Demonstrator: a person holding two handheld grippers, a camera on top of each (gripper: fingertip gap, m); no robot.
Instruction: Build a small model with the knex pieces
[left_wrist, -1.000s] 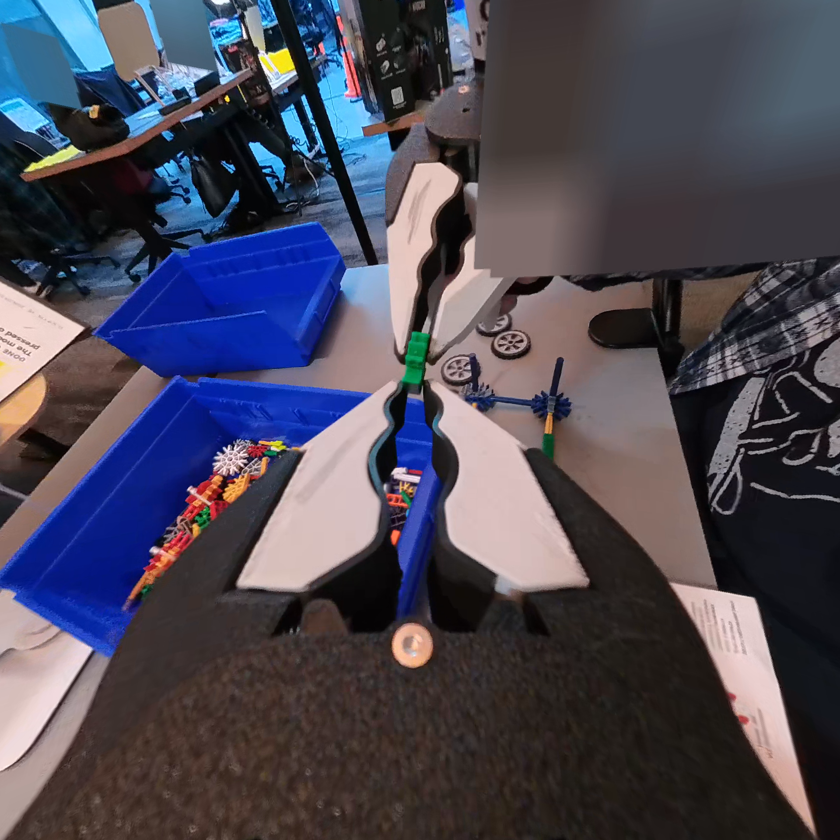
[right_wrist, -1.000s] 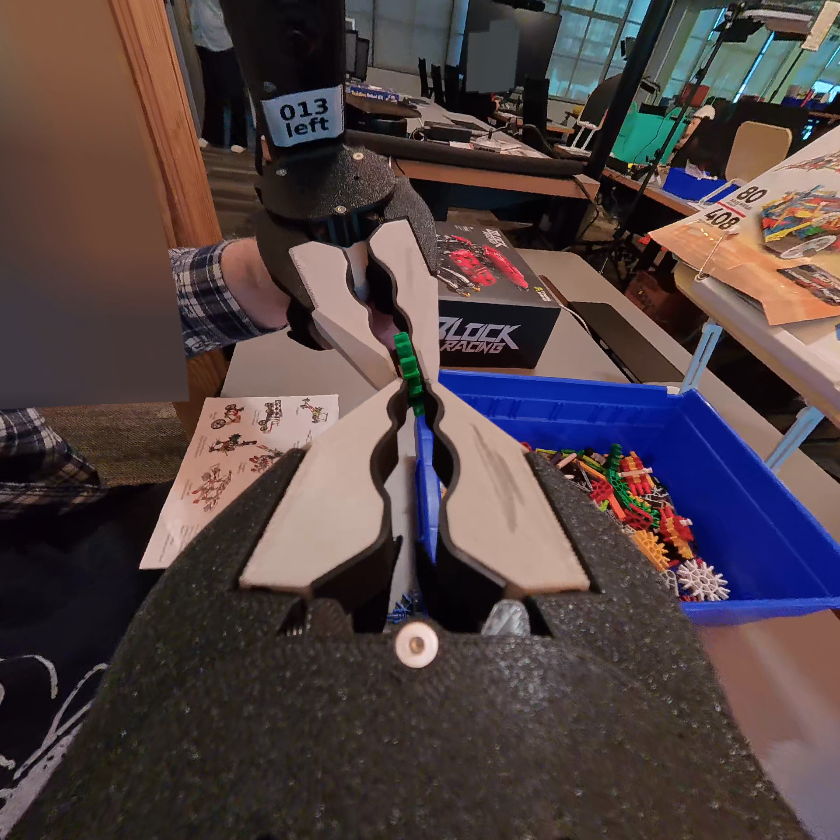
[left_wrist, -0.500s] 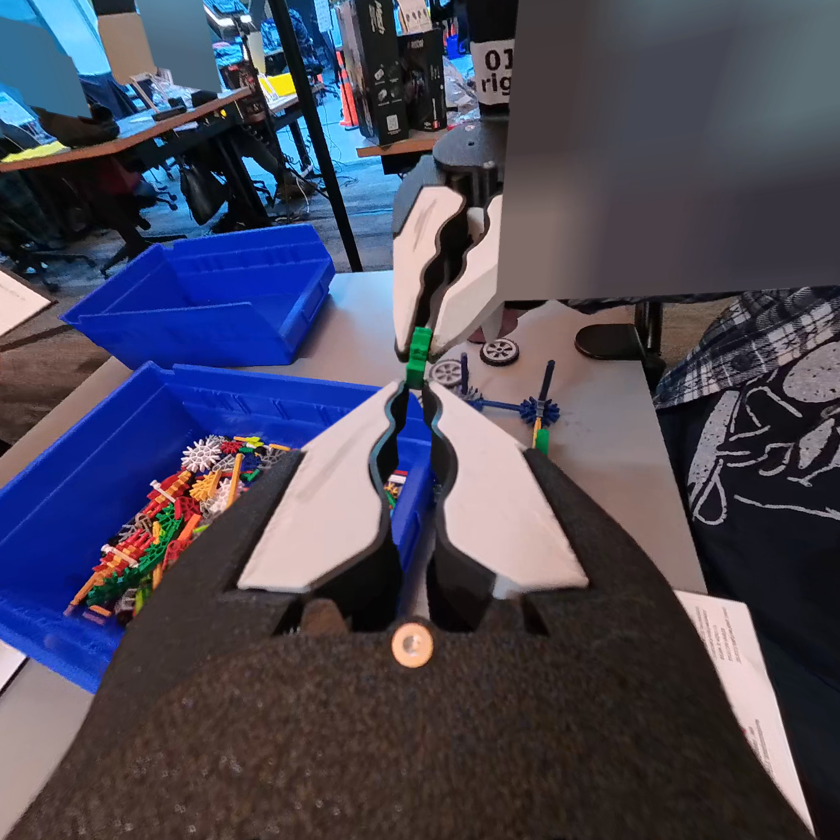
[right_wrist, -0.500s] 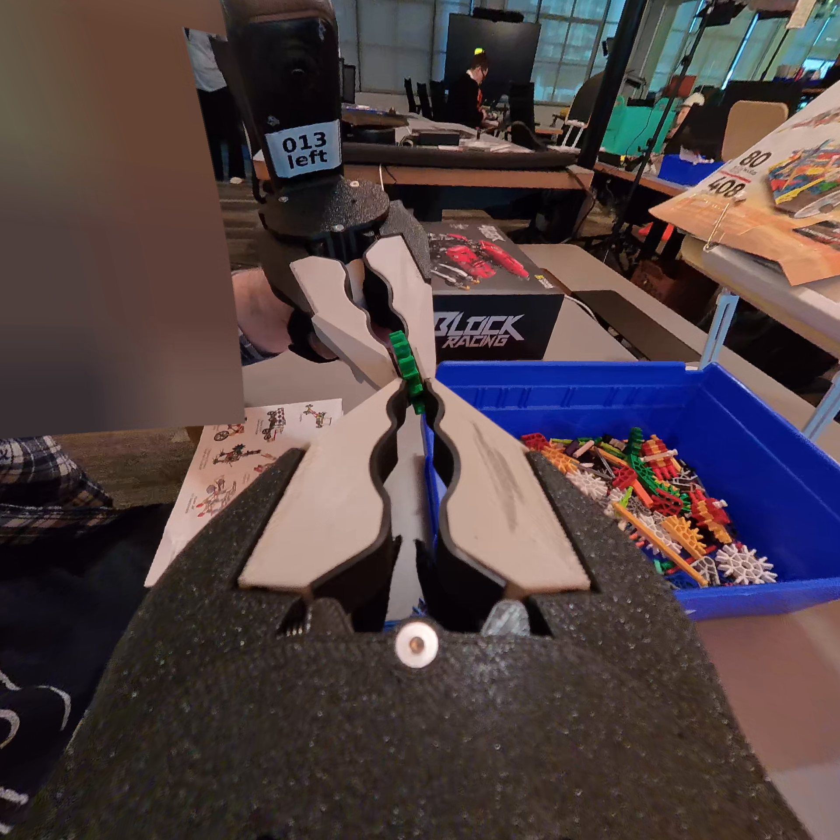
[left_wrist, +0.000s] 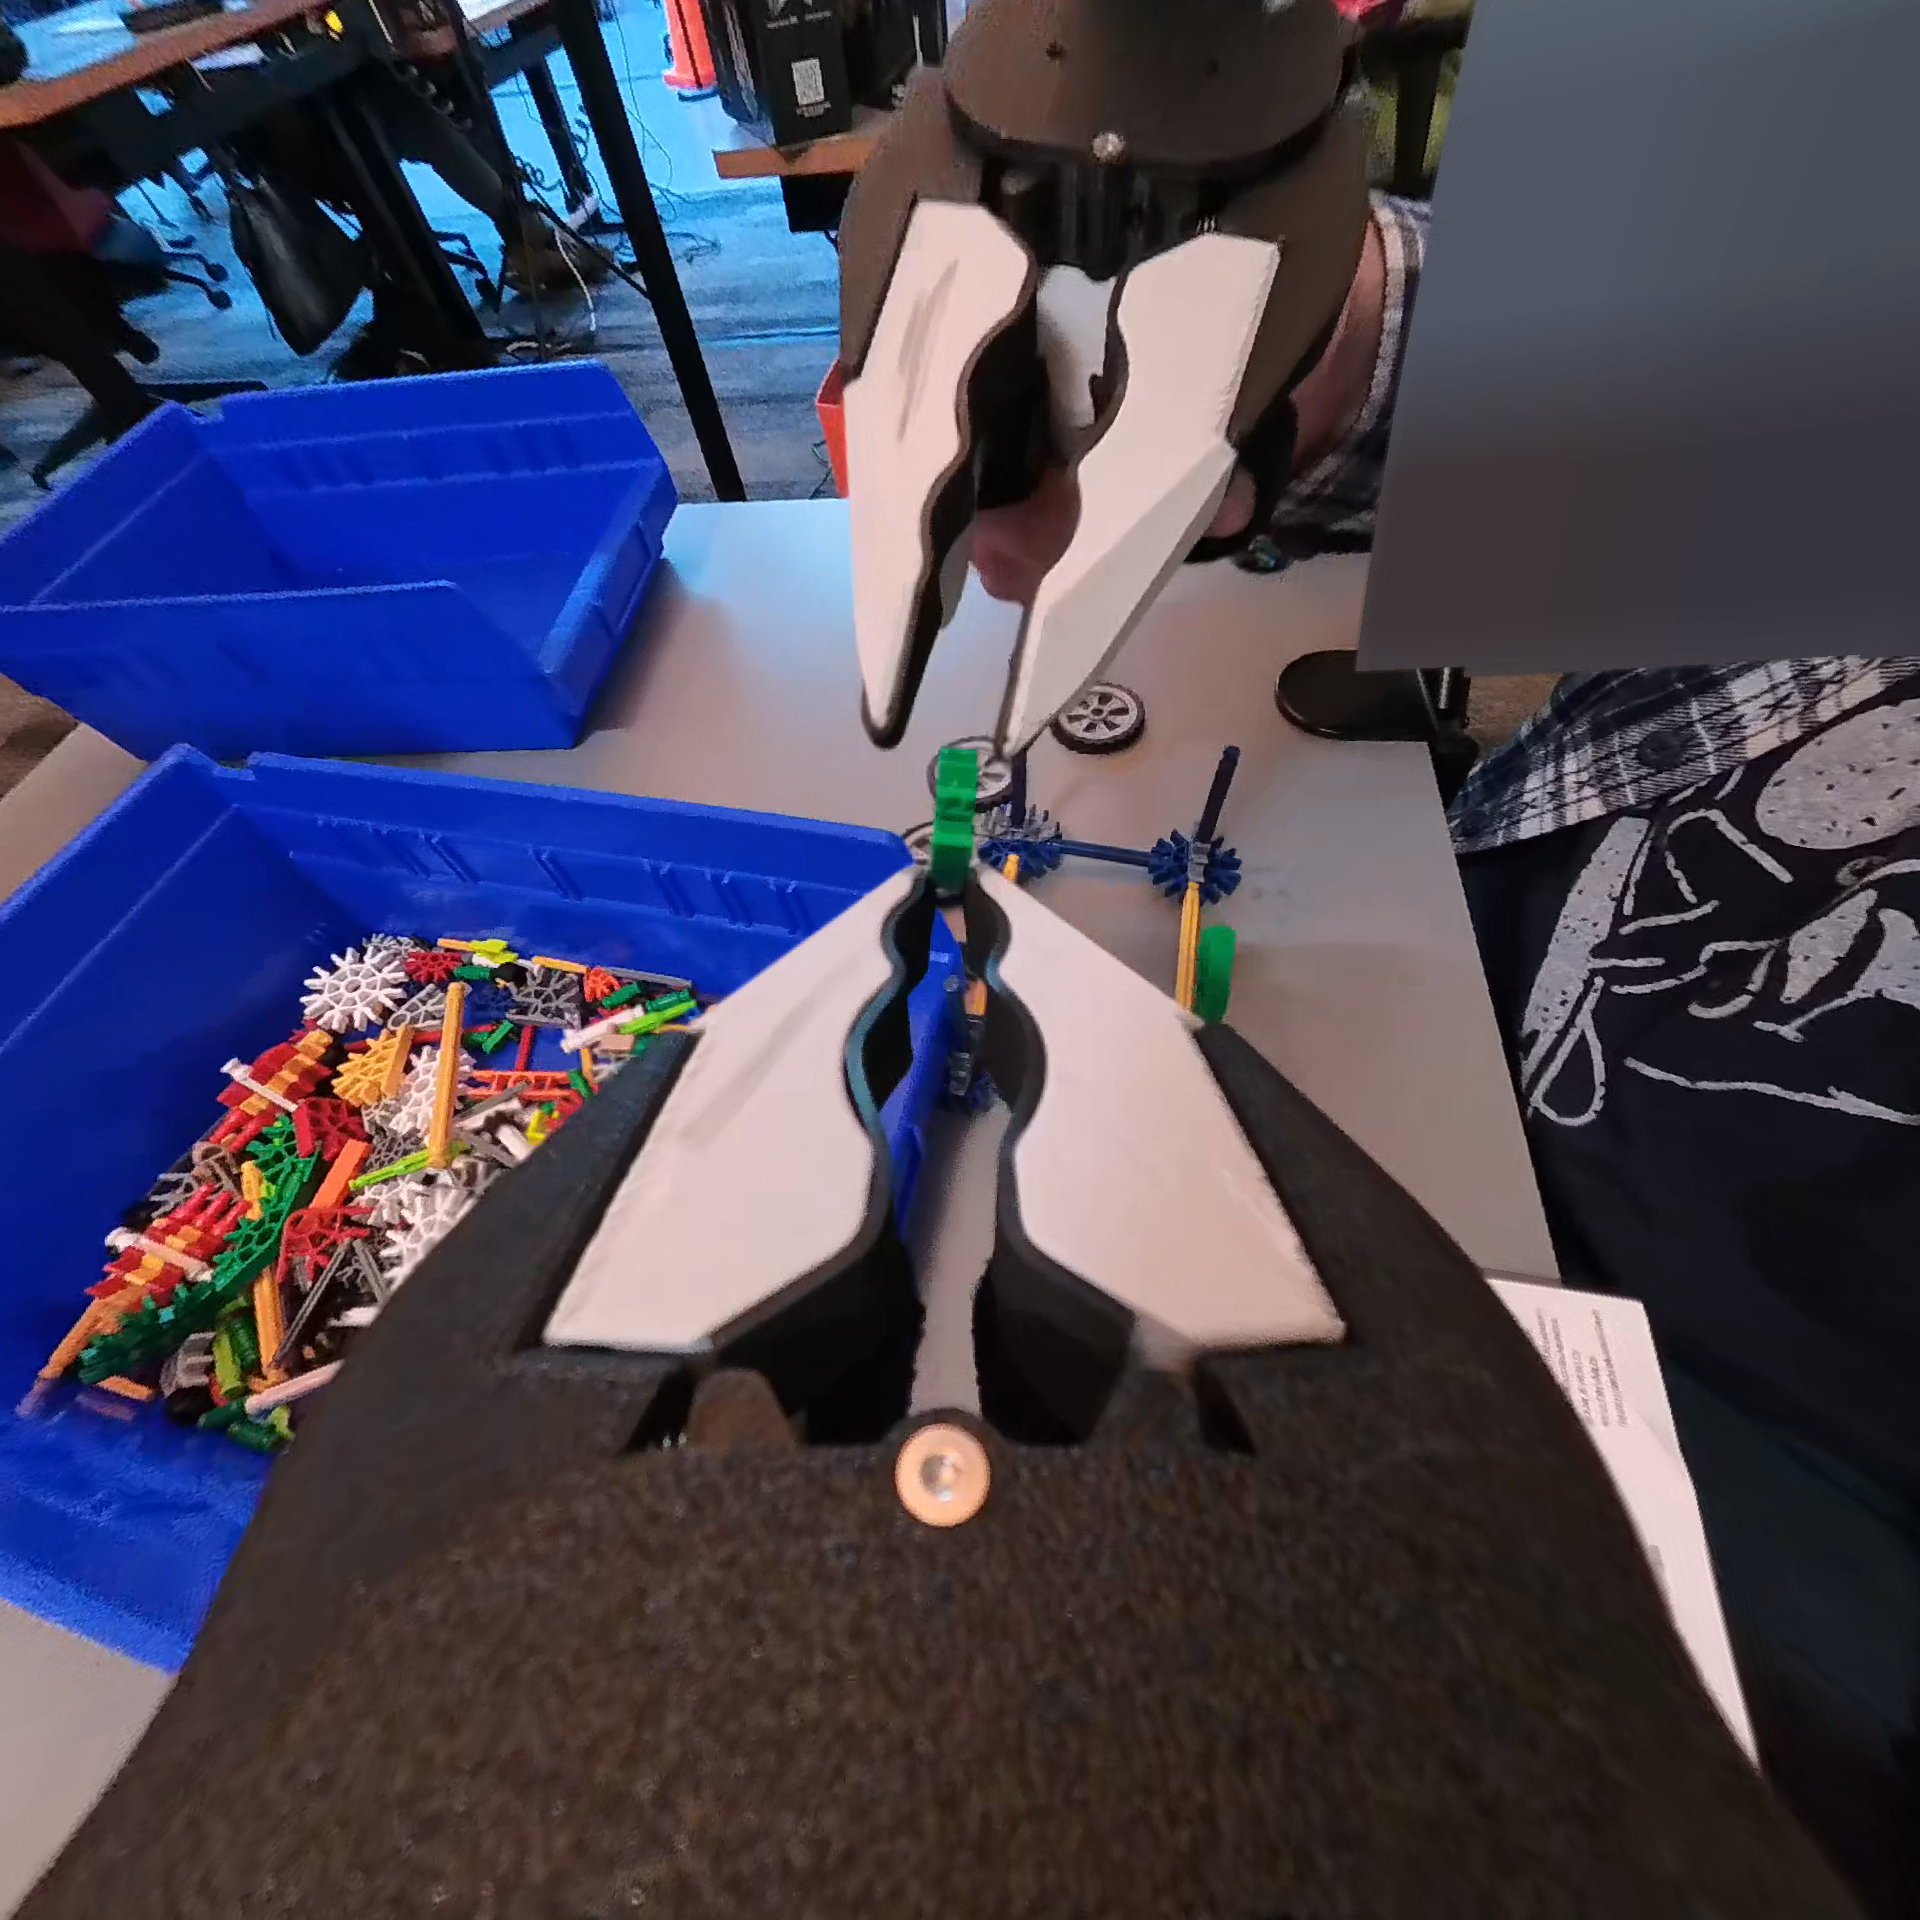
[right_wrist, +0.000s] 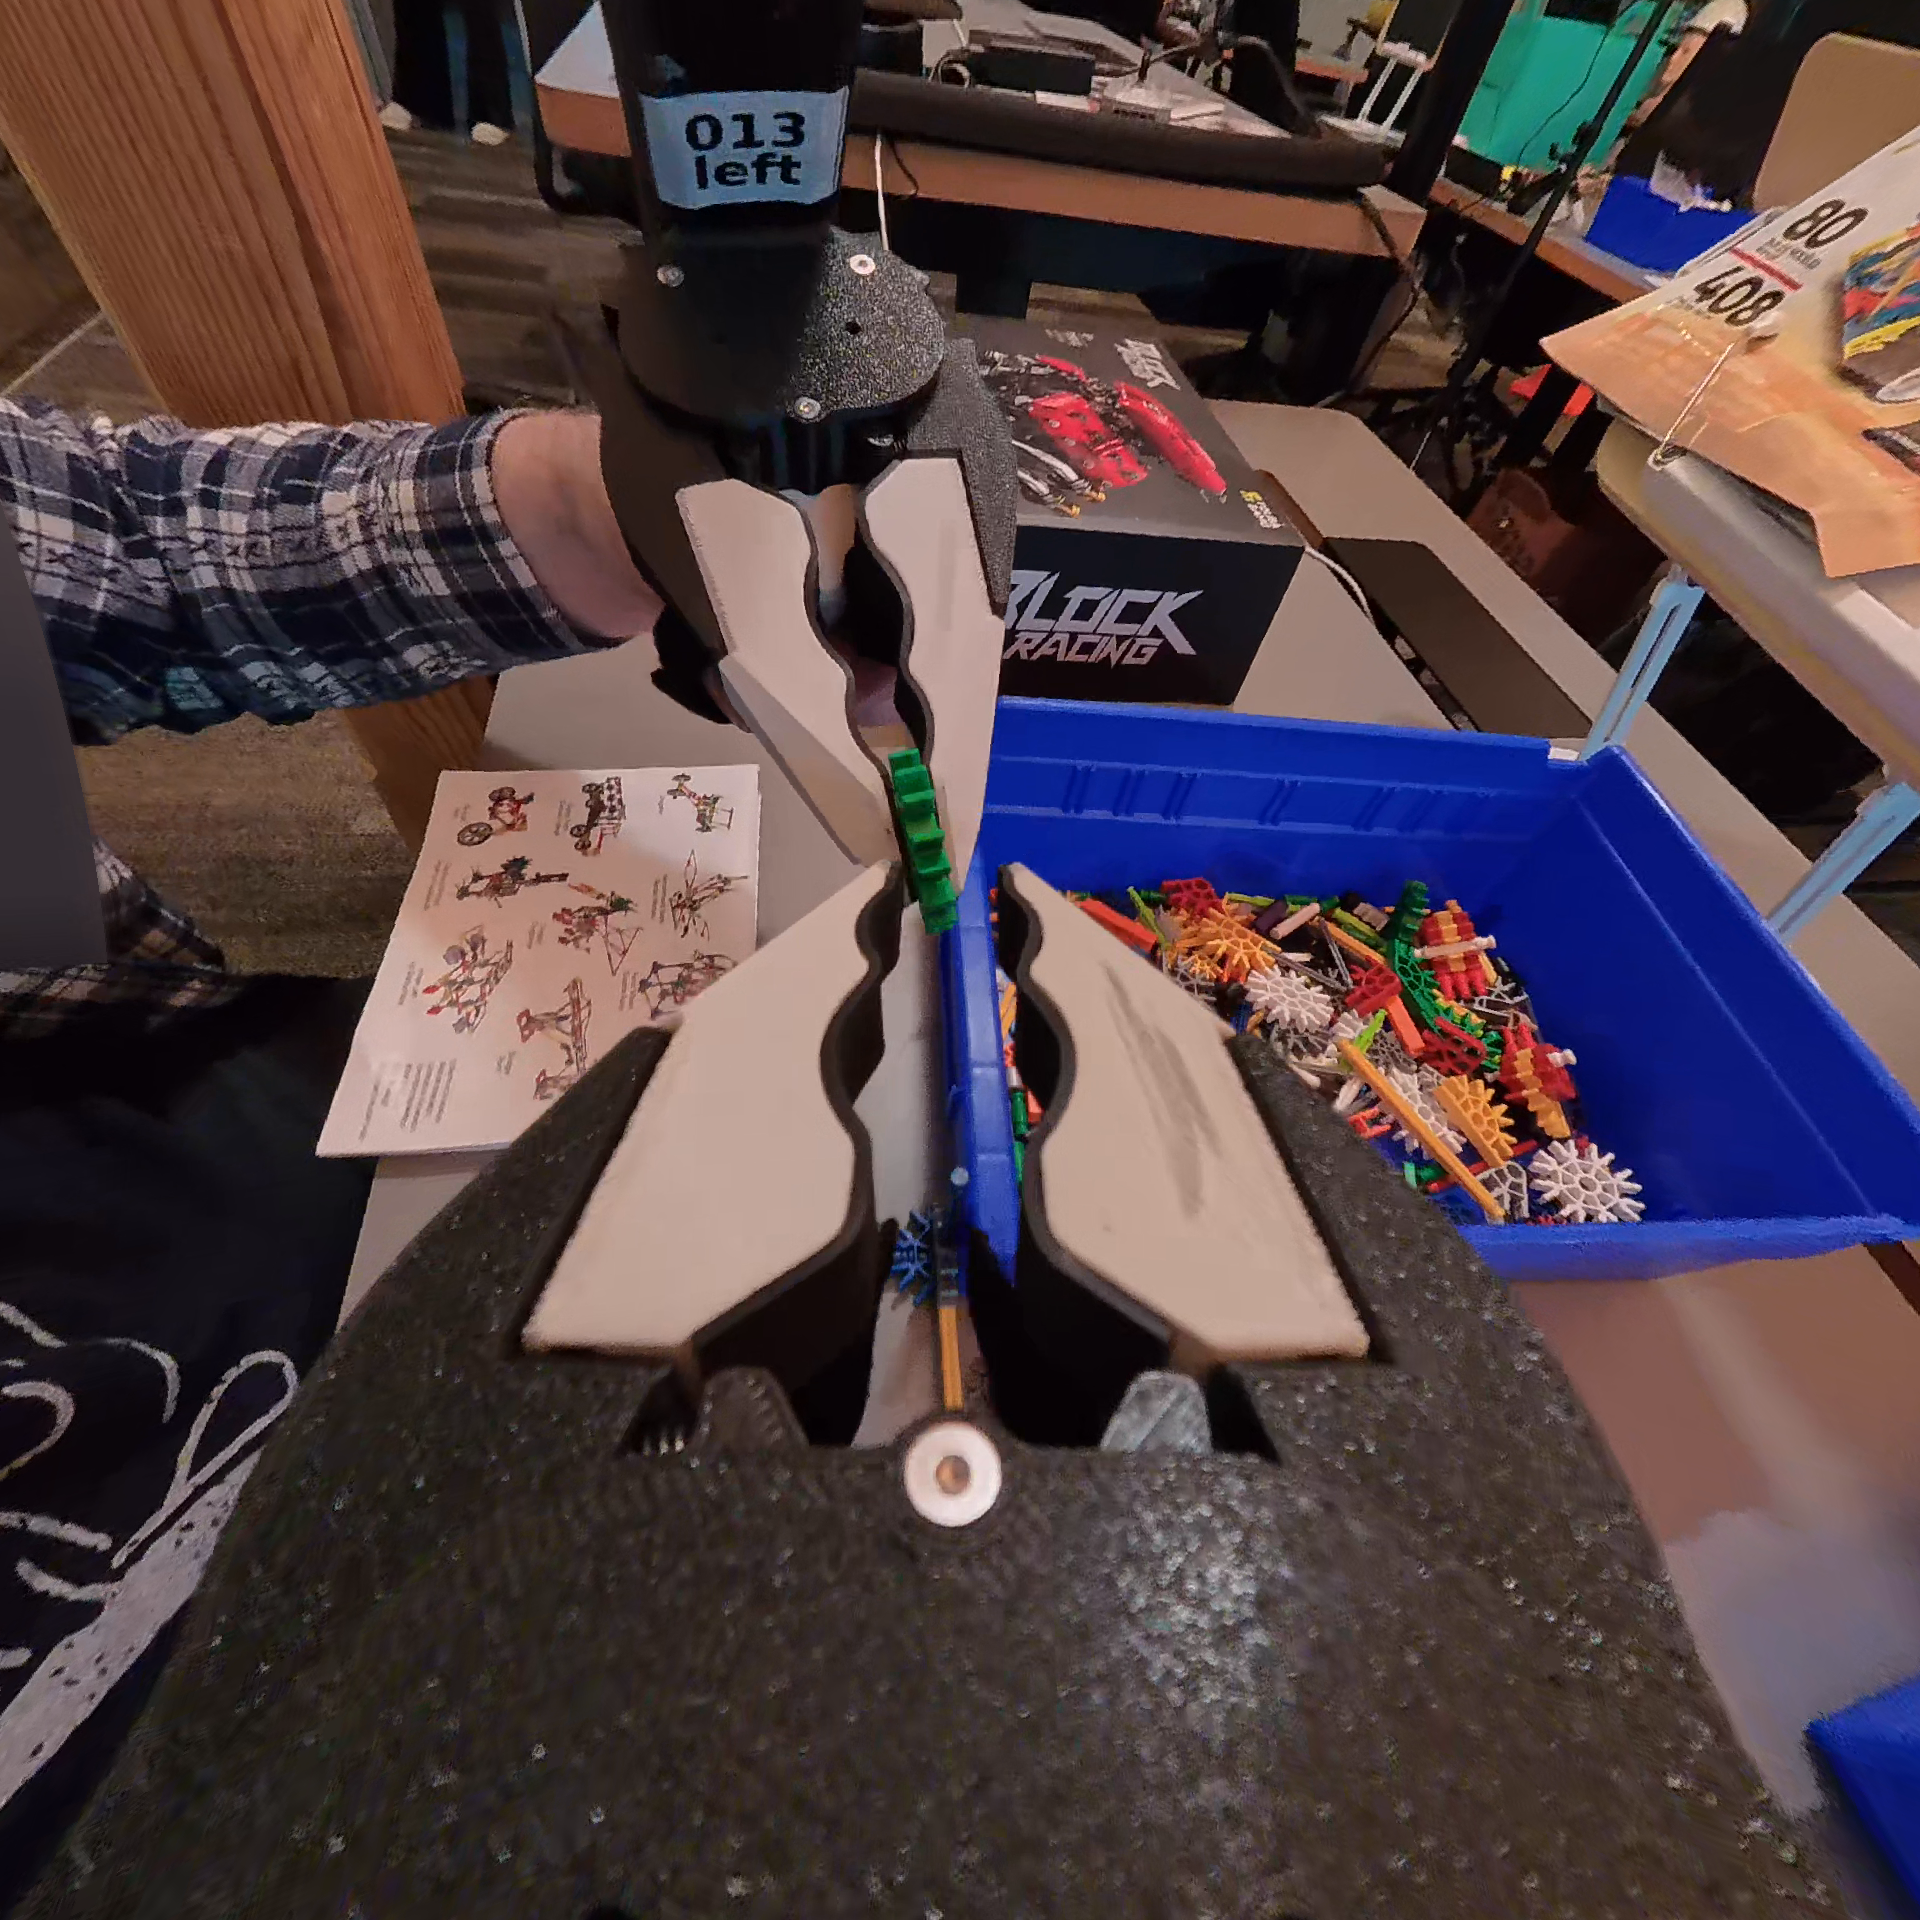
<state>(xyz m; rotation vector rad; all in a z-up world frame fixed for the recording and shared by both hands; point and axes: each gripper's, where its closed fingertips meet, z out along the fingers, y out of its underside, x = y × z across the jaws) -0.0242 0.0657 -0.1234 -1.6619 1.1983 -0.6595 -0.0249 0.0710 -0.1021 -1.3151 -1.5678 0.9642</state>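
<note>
A small green toothed piece (left_wrist: 954, 805) is being pinched at the very tips of the left gripper (left_wrist: 948, 883), whose two fingers are drawn nearly together around it. Directly ahead of those tips, the right gripper (left_wrist: 943, 740) is being pointed down at the same piece with its two fingers spread apart, gripping nothing; one fingertip is just beside the green piece, though contact cannot be confirmed.

Beyond the left gripper's tips, on the grey table (left_wrist: 1340, 935), a partly built toy frame (left_wrist: 1101, 854) of blue rods and two blue star-shaped connectors is lying, with one yellow rod ending in a green wheel (left_wrist: 1212, 971). One loose spoked wheel (left_wrist: 1097, 714) is seen just past it; another is half hidden behind the green piece.

To the left of the left gripper, two blue bins are being shown: the nearer blue bin (left_wrist: 582, 831) is filled with many mixed coloured pieces, too many to count, and the farther blue bin (left_wrist: 343, 582) is seen beyond it.

In the right wrist view, one illustrated instruction sheet (right_wrist: 561, 956) is lying to the left of the right gripper (right_wrist: 948, 881), and one dark boxed set (right_wrist: 1132, 540) is standing beyond.
</note>
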